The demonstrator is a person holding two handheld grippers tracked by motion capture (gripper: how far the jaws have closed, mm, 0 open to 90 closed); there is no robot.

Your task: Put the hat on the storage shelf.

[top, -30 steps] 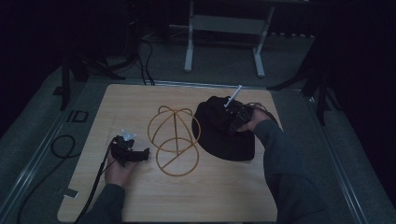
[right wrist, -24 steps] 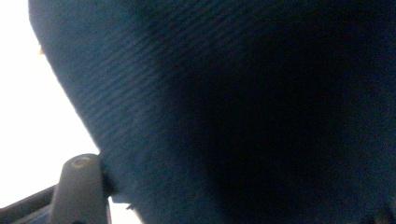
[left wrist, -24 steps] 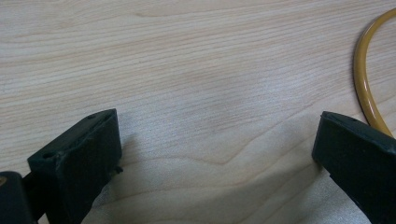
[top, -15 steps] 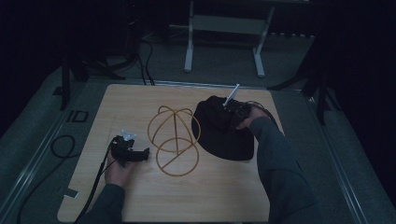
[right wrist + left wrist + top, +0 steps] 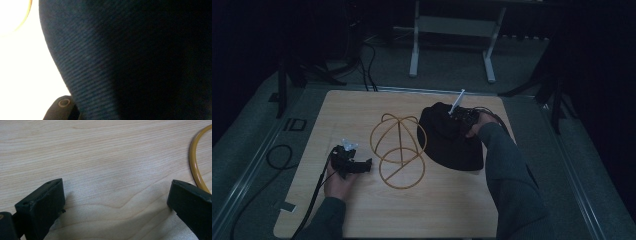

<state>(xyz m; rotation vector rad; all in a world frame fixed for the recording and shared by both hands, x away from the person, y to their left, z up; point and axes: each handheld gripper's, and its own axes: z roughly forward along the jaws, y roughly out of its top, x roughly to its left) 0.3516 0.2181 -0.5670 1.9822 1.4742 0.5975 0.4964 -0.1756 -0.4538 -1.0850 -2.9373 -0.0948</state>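
The dark knit hat lies on the right half of the light wooden surface, spread flat with its crown toward the far side. In the right gripper view its ribbed fabric is a deep blue-black and sits right up against the camera. The right tongs rest on the upper part of the hat, held by the right hand, with a white stub rising from the top of the tool. One black jaw tip is visible at the bottom edge of the right gripper view, against the cloth; whether these tongs are spread or pinching the fabric cannot be told.

Just left of the hat stands a yellow wire frame: a flat ring on the surface with arched hoops rising from it into a dome. The frame's right hoop is near the hat's edge; contact cannot be confirmed.

Further left, the left tongs lie low on the surface in the left hand, pointing toward the frame's base ring. In the left gripper view the jaws stand wide apart with bare wood between them, and the yellow ring curves past just beyond the right-hand jaw. A black cable trails from the left tool toward the near edge.
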